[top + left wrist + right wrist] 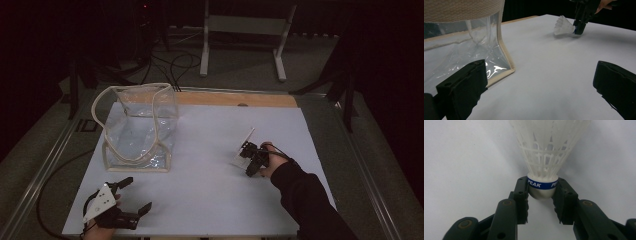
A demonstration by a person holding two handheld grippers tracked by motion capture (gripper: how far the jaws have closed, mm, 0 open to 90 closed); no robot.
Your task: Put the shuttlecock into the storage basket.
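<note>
A white plastic shuttlecock [546, 152] with a blue band marked PEAK lies on the white table top [210, 190], skirt pointing away from my right gripper [542, 188]. That gripper's jaws press on the cork base from both sides. In the high view the right gripper [250, 152] and shuttlecock [243, 147] are at mid right. A clear plastic bag [137, 125] with beige trim stands open at the left. My left gripper [138, 194] rests open at the near left corner, nothing between its jaws. The left gripper view has its own jaws [541, 82] wide apart, the bag [461, 55] close by and the shuttlecock [562, 25] far off.
A wooden strip [235, 99] runs along the table's far edge. Behind it stand the legs of a white metal frame [240, 30], with cables [170, 65] on the floor. Metal rails [50, 155] border the table's sides.
</note>
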